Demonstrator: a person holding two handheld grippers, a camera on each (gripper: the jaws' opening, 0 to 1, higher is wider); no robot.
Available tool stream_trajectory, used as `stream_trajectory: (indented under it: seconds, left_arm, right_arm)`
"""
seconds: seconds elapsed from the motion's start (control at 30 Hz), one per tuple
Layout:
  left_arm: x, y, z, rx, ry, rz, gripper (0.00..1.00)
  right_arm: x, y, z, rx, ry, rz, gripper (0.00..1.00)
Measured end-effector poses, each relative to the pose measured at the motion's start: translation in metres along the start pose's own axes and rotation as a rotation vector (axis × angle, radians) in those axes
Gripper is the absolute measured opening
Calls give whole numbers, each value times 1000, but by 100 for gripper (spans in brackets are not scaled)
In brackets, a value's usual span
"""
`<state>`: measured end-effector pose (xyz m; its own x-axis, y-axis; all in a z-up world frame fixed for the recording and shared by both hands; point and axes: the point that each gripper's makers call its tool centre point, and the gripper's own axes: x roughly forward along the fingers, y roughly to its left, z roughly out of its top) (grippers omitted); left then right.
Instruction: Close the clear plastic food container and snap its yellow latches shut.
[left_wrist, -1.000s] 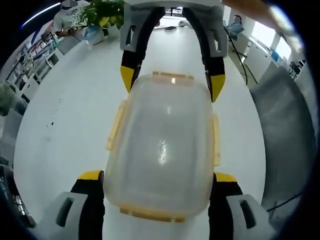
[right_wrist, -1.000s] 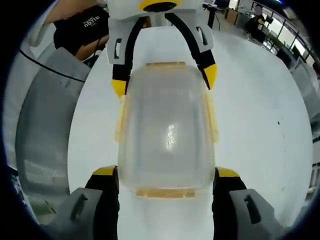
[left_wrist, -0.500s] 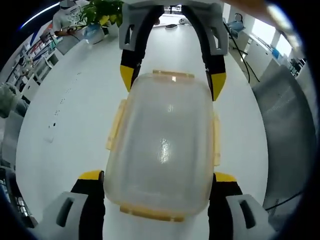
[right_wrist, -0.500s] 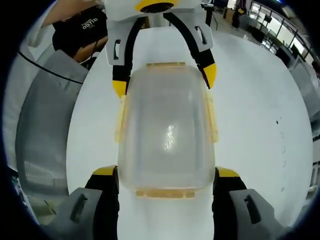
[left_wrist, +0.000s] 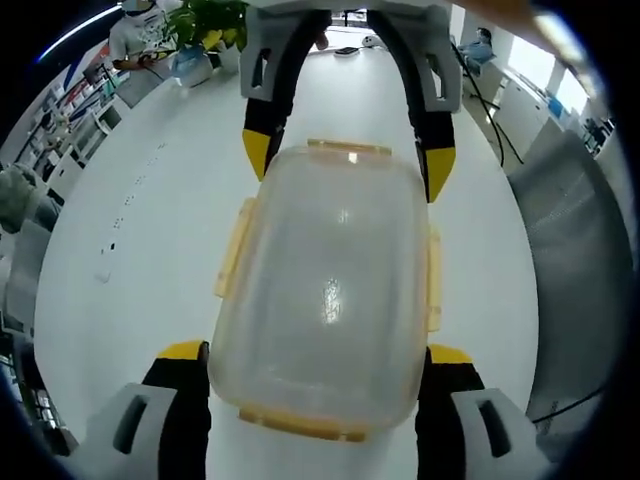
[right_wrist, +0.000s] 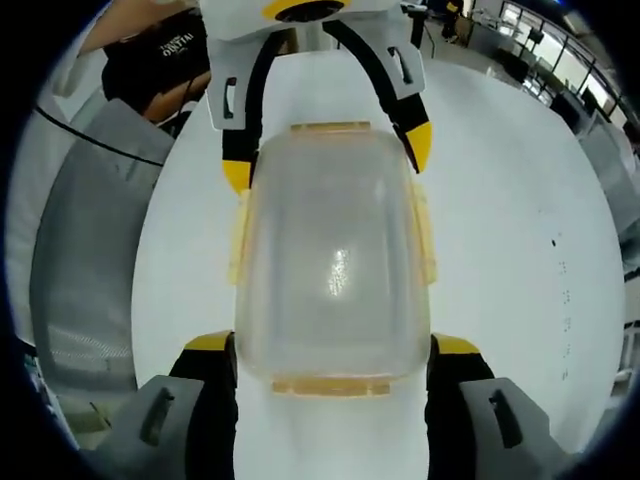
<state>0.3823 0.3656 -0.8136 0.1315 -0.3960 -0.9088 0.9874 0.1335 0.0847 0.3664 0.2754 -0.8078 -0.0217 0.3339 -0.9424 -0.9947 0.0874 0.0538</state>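
Note:
The clear plastic container (left_wrist: 325, 290) has its lid on and lies lengthwise between my two grippers. Yellow latches (left_wrist: 232, 248) stick out from its long sides and both ends. My left gripper (left_wrist: 315, 352) has its jaws pressed to the near end's two sides. The right gripper (left_wrist: 347, 160) clasps the far end from the opposite direction. In the right gripper view the same container (right_wrist: 335, 270) sits between my right gripper (right_wrist: 335, 345) at the near end and the left gripper (right_wrist: 325, 160) at the far end. Whether the latches are snapped down is unclear.
A white table (left_wrist: 130, 260) spreads under the container. Potted plants (left_wrist: 205, 25) and a seated person stand at its far end. A grey chair (right_wrist: 85, 270) and a person's dark sleeve (right_wrist: 165, 60) are beside the table.
The table and room have shifted slightly in both views while the container stays fixed between the jaws. Both grips are unchanged.

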Motion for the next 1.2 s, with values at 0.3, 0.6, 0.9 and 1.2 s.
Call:
stream_trajectory:
  seconds: [0.3,0.6,0.9,1.2]
  left_arm:
    - [-8,-3,1,-8,-15,15,94]
    - [-22,-4,0,-12,-55,63,99]
    - [-37,-7,5,-119,-134,130,99]
    - [-57,-24,2,-236,-266,127,99]
  right_arm:
    - [-13,-5,17,35,-67,-51,81]
    - [-21,-4,22,50,-85,-102,98]
    - [-38,-1,31,65,-148,-185,100]
    - [-55,11,28,103,-210,-246,100]
